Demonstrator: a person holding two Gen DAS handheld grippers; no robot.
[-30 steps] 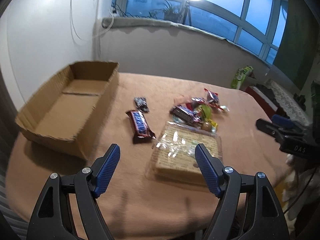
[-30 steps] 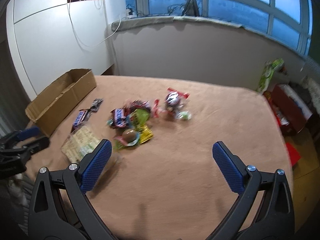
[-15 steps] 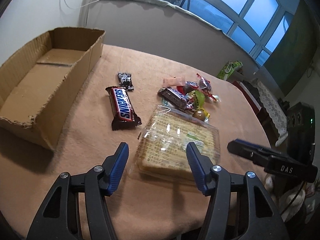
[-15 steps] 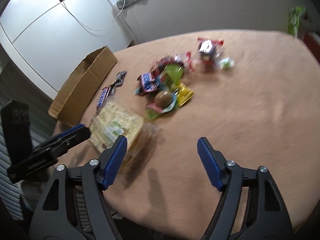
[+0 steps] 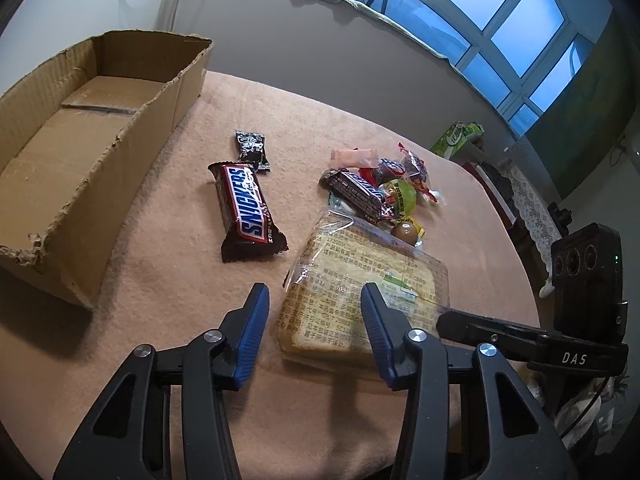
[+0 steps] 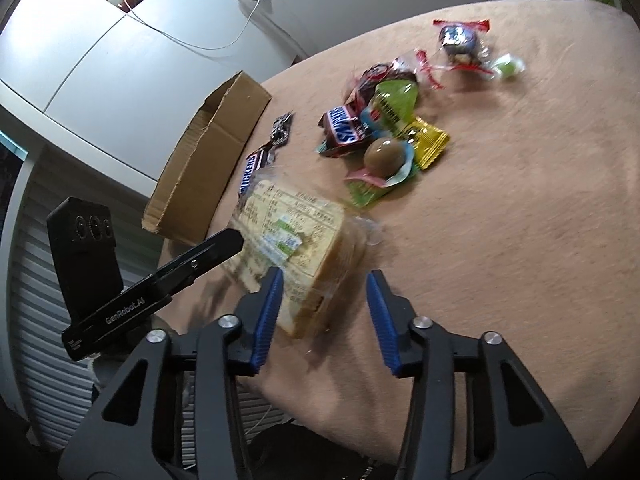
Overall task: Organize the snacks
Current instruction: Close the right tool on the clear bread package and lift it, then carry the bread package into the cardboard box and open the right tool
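Observation:
A clear-wrapped sandwich pack (image 5: 360, 280) (image 6: 296, 232) lies near the front edge of the table. My left gripper (image 5: 313, 300) is closing, with the pack's near left corner between its blue pads, which are not pressing on it. My right gripper (image 6: 324, 284) is closing too, around the pack's other near corner, and shows no firm grip. A Snickers bar (image 5: 248, 208) (image 6: 256, 164) and a small black candy (image 5: 251, 149) lie left of the pack. A pile of mixed wrapped snacks (image 5: 380, 192) (image 6: 380, 128) sits behind it. The open cardboard box (image 5: 80, 128) (image 6: 208, 152) stands empty at the left.
A peach cloth (image 5: 180, 280) covers the table, whose edge runs just below both grippers. A round wrapped snack (image 6: 460, 44) lies apart at the far side. A green carton (image 5: 460, 138) stands beyond the table. White cabinets (image 6: 100, 80) stand behind the box.
Both grippers came down and in toward the sandwich pack, and both pairs of jaws narrowed from wide open. The right gripper tilted down and rolled, bringing the pack's corner between its pads.

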